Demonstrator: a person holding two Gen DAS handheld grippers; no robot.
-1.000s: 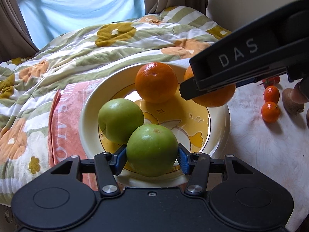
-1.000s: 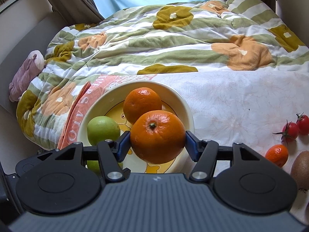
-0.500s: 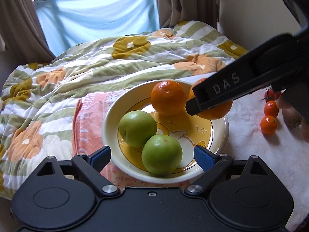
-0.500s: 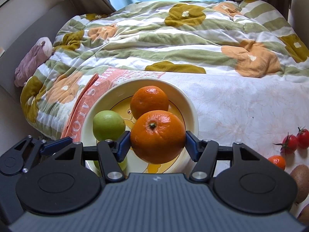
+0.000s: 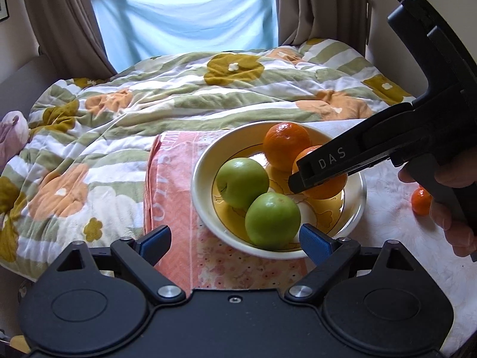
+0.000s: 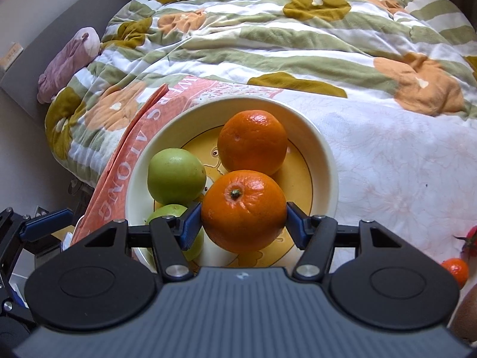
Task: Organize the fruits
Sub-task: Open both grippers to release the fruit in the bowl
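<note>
home bedroom. bed covered by rumpled quilt with green stripes and orange and mustard flowers [image 5: 184,95], brown curtains [image 5: 59,24] flanking window hung with pale blue sheet [image 5: 184,21], crumpled mauve cloth bundle [image 6: 70,64] at bed edge, cream ceramic fruit plate with yellow centre [image 6: 325,155] on pink printed cloth [image 5: 176,197].

Bowl [image 6: 323,152]: one. Oranges [image 6: 252,141] [image 6: 243,210]: two. Green apples [image 5: 242,181] [image 5: 272,219]: two. Small tangerine [image 6: 455,271]: one.
</note>
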